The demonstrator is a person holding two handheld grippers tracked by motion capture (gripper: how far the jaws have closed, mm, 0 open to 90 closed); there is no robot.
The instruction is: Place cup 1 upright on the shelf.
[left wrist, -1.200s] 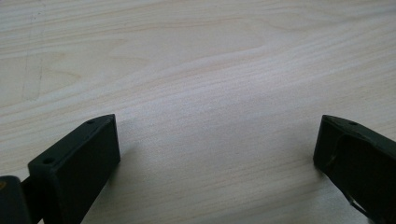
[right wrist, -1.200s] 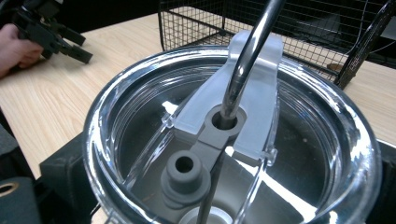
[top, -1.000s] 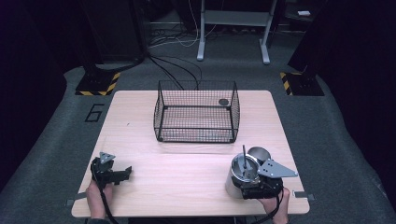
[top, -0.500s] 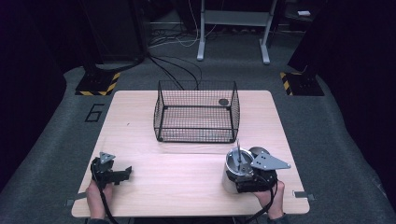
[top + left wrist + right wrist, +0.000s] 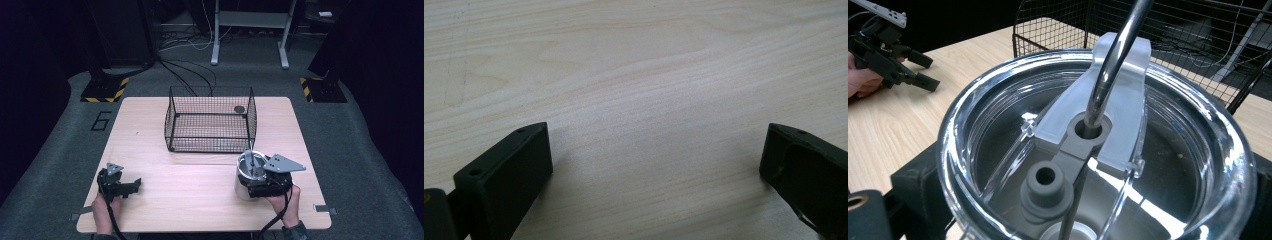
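While my right gripper (image 5: pixel 260 184) clamps the steel tumbler (image 5: pixel 248 174) | lift into wire basket (image 5: pixel 210 119) pending | left gripper (image 5: pixel 131 186) idle, jaws apart.

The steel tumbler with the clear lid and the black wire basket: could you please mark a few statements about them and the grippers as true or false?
1. The right gripper holds the steel tumbler with the clear lid. True.
2. A metal straw passes through the lid's hole. True.
3. The tumbler stands inside the black wire basket. False: it stands on the light wooden table, in front of the basket.
4. The left gripper grips a spoon. False: its jaws are open with bare table between them.
5. A small dark round object lies in the basket. True.
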